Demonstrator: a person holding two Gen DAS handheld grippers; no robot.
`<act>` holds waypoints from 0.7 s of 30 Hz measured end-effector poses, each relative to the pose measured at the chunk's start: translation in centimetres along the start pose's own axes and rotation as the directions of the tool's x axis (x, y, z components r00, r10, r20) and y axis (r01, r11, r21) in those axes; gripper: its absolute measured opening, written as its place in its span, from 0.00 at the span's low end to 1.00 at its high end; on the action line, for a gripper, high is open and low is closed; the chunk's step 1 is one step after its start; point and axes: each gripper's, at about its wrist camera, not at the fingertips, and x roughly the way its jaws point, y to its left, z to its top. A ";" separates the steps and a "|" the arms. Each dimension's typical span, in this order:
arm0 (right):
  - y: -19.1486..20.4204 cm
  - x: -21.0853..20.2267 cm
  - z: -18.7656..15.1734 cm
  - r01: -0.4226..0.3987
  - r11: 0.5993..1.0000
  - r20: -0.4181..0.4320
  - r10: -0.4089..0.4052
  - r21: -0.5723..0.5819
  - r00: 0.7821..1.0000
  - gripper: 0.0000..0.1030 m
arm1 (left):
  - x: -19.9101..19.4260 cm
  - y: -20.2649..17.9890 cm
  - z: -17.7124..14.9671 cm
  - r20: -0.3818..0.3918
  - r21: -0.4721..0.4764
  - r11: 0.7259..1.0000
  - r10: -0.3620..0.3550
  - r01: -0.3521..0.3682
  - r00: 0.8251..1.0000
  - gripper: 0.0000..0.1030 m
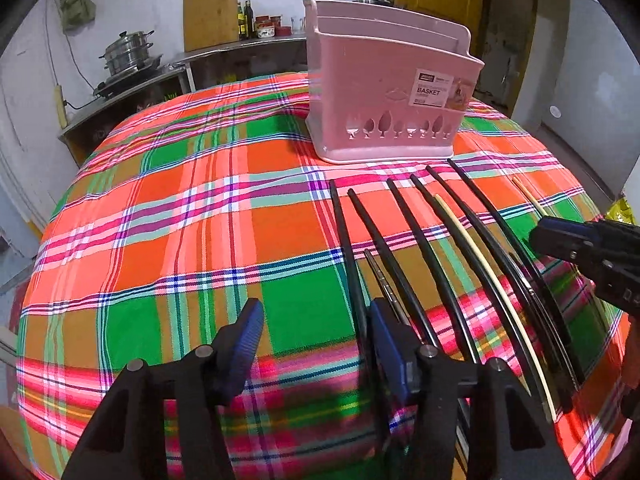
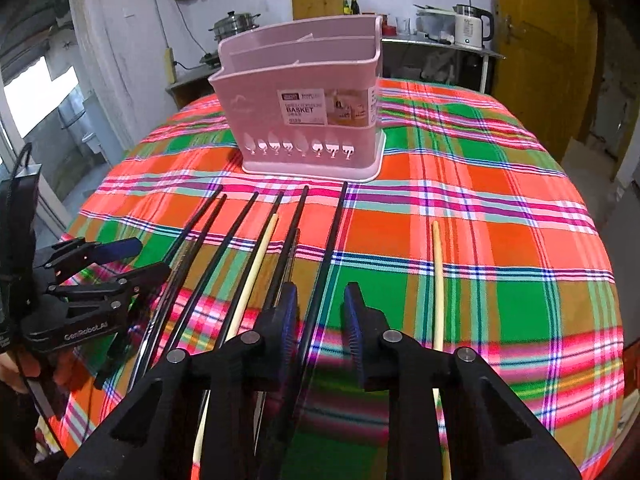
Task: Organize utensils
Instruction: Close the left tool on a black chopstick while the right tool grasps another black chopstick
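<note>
Several black chopsticks [image 2: 240,236] and a cream chopstick [image 2: 256,268] lie side by side on the plaid tablecloth [image 2: 480,240], pointing at a pink utensil basket [image 2: 304,96]. Another cream chopstick [image 2: 438,280] lies apart to the right. My right gripper [image 2: 320,320] is open, its jaws either side of a black chopstick [image 2: 328,256]. My left gripper [image 1: 314,336] is open and empty, at the left edge of the black chopsticks [image 1: 404,248]. The basket [image 1: 384,92] stands beyond them; the right gripper's finger [image 1: 560,236] shows at the right edge.
A counter along the back wall holds a steel pot [image 1: 128,50], a cutting board [image 1: 210,14], bottles and a kettle [image 2: 470,26]. A yellow door [image 2: 536,52] stands at the right. The round table's cloth [image 1: 180,208] drops off at its edges.
</note>
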 end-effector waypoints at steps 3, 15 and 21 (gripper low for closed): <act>-0.3 0.7 0.4 -0.002 1.000 -0.022 0.003 0.012 1.000 0.20 | 0.0 0.3 0.2 -0.009 -0.007 1.000 0.007 -0.007 1.000 0.47; -0.3 3.5 2.3 0.014 1.000 -0.082 -0.013 0.010 0.997 0.17 | 1.6 0.3 2.9 -0.052 0.015 1.000 -0.024 0.024 0.998 0.40; -0.3 4.2 3.0 0.025 1.000 -0.092 -0.025 0.003 0.995 0.17 | 2.7 -0.4 4.3 -0.044 0.079 0.997 -0.019 0.022 0.999 0.37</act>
